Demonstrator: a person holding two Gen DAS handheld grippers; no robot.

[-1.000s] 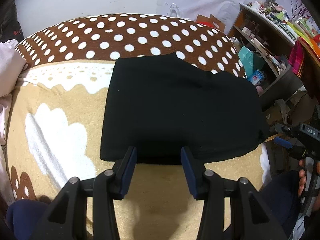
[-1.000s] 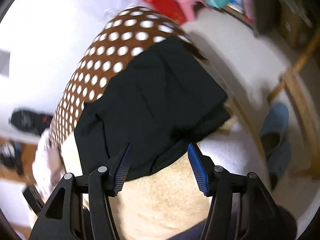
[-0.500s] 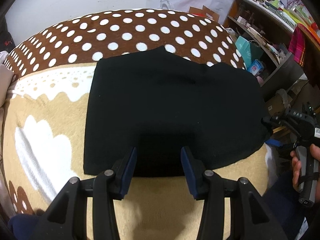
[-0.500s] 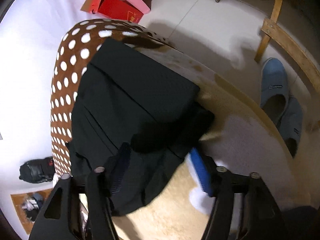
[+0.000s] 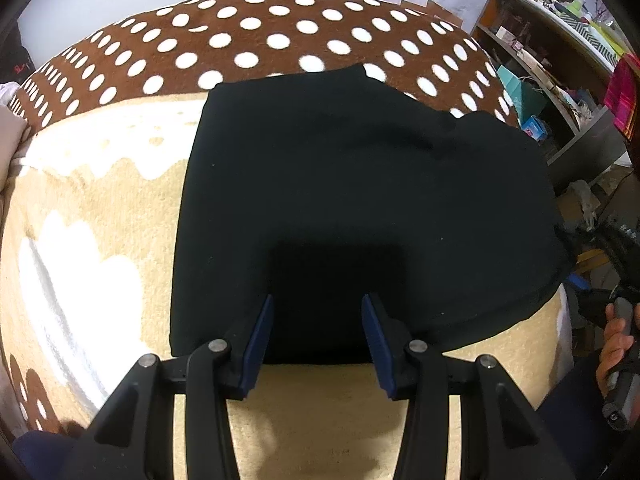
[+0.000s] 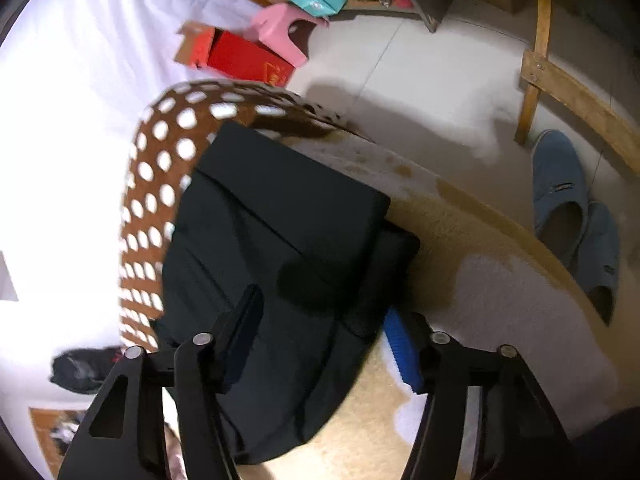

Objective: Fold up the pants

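Folded black pants [image 5: 360,200] lying flat on the spotted blanket [image 5: 260,40].
Both tools are sitting lower over the near hem than a second ago: left tool [image 5: 317,334] gaping, gripping nothing; right tool [image 6: 326,334] closing astride the pants' corner.

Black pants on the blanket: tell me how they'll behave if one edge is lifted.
The black pants would likely go floppy and sag, since they lie as soft cloth in flat folded layers. The layers may slide apart, as they already sit stepped at the corner. They probably won't slip much on the fuzzy blanket.
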